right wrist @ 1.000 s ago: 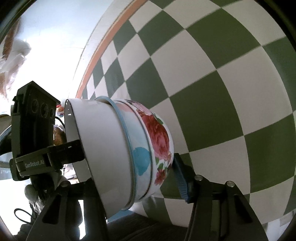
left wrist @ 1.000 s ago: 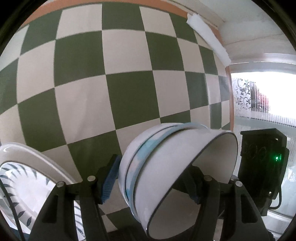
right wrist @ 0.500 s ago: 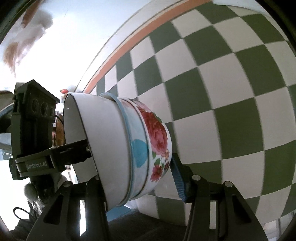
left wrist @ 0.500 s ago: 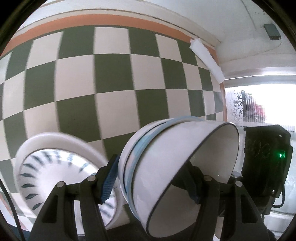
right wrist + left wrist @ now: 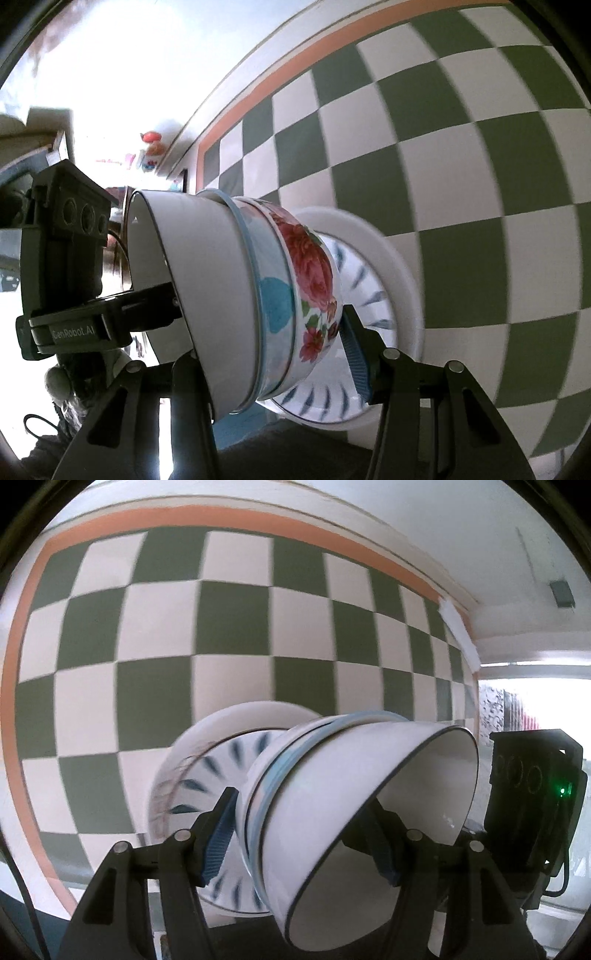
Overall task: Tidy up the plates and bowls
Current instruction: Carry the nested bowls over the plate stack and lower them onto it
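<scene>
While both tongs (image 5: pixel 303 834) (image 5: pixel 269 343) clamping nested bowls (image 5: pixel 354 805), patterned plate (image 5: pixel 207 771) just behind, before checkered cloth (image 5: pixel 229 627).

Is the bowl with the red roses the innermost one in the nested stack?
No. In the right wrist view the rose bowl is outermost, with the plain white bowl nested deepest inside it.

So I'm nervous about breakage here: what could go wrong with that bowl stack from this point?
1. The bowl stack is tipped on its side, clamped between the left gripper and right gripper. If either eases off, the nested bowls could slide apart and drop.
2. The plate lies just behind the floral bowl; pushing further could knock them together.
3. The frames are blurred, suggesting fast motion.
</scene>
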The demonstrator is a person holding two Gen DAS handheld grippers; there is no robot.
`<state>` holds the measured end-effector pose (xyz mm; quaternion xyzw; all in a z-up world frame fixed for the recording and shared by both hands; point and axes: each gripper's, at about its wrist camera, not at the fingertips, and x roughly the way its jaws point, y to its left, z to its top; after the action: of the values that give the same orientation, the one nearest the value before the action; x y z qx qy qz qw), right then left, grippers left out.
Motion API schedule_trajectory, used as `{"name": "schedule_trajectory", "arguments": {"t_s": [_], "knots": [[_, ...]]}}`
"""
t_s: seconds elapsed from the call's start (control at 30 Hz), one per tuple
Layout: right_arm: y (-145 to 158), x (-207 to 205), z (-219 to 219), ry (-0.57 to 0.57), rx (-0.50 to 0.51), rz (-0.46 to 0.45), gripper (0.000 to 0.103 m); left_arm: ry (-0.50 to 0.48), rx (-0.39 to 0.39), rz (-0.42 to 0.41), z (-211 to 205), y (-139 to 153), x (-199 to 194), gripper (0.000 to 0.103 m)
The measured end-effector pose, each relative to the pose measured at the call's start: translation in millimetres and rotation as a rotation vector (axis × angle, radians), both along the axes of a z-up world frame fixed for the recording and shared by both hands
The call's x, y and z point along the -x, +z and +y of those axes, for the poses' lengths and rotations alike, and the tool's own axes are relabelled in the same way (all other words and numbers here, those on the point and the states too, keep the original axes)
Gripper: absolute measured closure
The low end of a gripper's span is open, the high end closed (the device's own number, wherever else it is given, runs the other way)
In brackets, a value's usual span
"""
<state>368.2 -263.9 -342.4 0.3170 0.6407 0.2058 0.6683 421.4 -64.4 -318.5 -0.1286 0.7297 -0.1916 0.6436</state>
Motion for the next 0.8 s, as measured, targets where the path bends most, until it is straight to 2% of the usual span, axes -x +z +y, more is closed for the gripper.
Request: {"name": "schedule_trajectory", "arguments": {"t_s": [0.17, 0.43, 0.7, 0.8], "knots": [[-14.9, -6.6, 30.2, 0.039, 0.012, 0.016, 0.051, 0.026, -0.004, 0.005, 18.3, -11.6, 2.9, 0.041], [-33.9, -17.0, 54.2, 0.073, 0.038, 0.029, 0.052, 0.041, 0.002, 0.015, 24.8, -23.5, 8.2, 0.041], [-37.3, -19.3, 57.4, 0.085, 0.051, 0.029, 0.052, 0.046, 0.006, 0.019, 28.5, -30.5, 10.0, 0.041], [-39.2, -18.5, 56.7, 0.102, 0.064, 0.055, 0.051, 0.046, 0.001, 0.016, 30.1, -30.8, 11.9, 0.041]]}}
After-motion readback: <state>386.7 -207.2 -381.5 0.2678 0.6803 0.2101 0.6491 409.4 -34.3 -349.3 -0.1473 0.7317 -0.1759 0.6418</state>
